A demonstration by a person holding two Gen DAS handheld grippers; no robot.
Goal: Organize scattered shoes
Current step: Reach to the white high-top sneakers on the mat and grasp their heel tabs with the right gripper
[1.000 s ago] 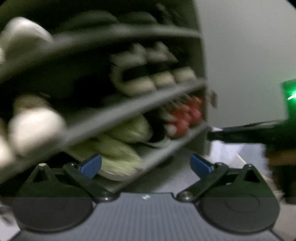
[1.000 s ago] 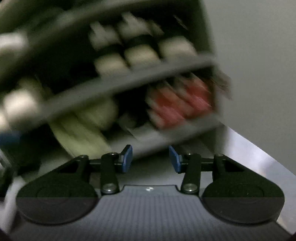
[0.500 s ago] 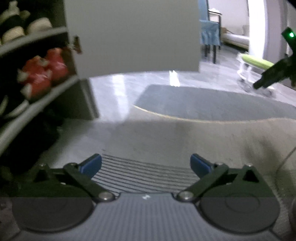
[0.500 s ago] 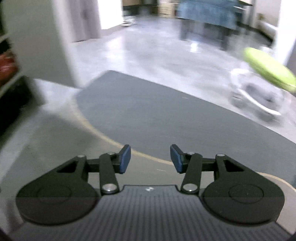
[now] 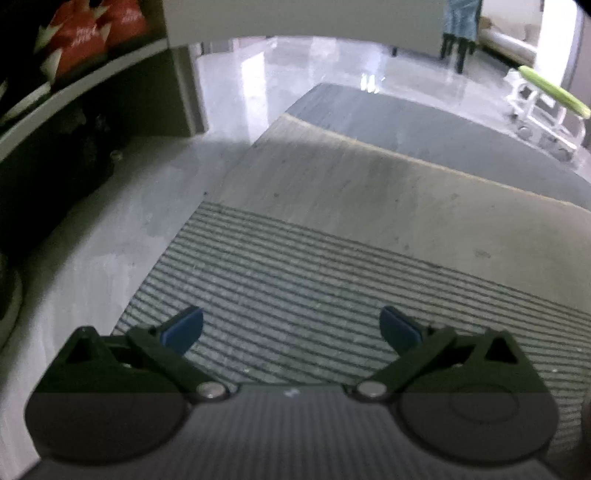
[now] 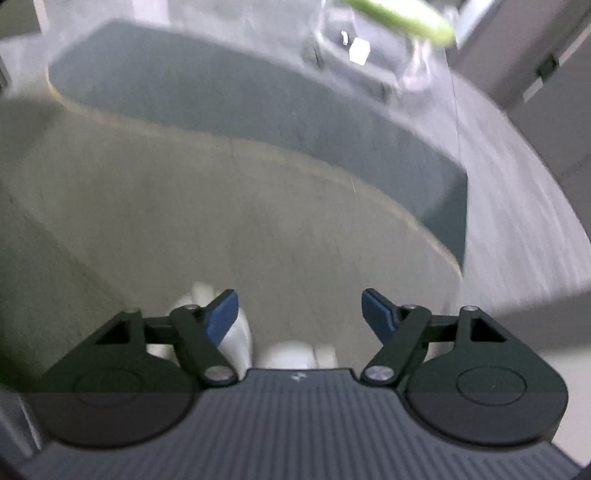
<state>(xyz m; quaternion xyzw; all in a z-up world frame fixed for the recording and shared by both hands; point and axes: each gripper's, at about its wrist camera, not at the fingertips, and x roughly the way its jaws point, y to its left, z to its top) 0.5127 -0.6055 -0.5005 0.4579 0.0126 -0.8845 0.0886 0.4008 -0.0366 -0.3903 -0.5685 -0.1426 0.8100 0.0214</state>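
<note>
My left gripper (image 5: 291, 326) is open over a striped doormat (image 5: 332, 288), nothing between its blue pads. At the upper left of the left wrist view stands the shoe rack (image 5: 85, 92), with red shoes (image 5: 85, 37) on a shelf and dark shoes (image 5: 74, 155) beneath it. My right gripper (image 6: 299, 314) points down at a beige rug (image 6: 221, 221), its jaws opening. White shoes (image 6: 295, 354), blurred and partly hidden by the gripper body, lie just below its fingers; the left pad (image 6: 221, 317) overlaps one of them. The pads press on nothing.
A dark grey rug (image 5: 443, 129) (image 6: 240, 92) lies beyond the beige one on a glossy tiled floor (image 5: 236, 81). A white frame with a lime-green top (image 5: 546, 99) (image 6: 399, 14) stands at the far right. A white sole edge (image 5: 11, 306) shows at the far left.
Both grippers swung away from the shoe rack and tilted down toward the floor. The right gripper's jaws widened, and white shoes came into its view.
</note>
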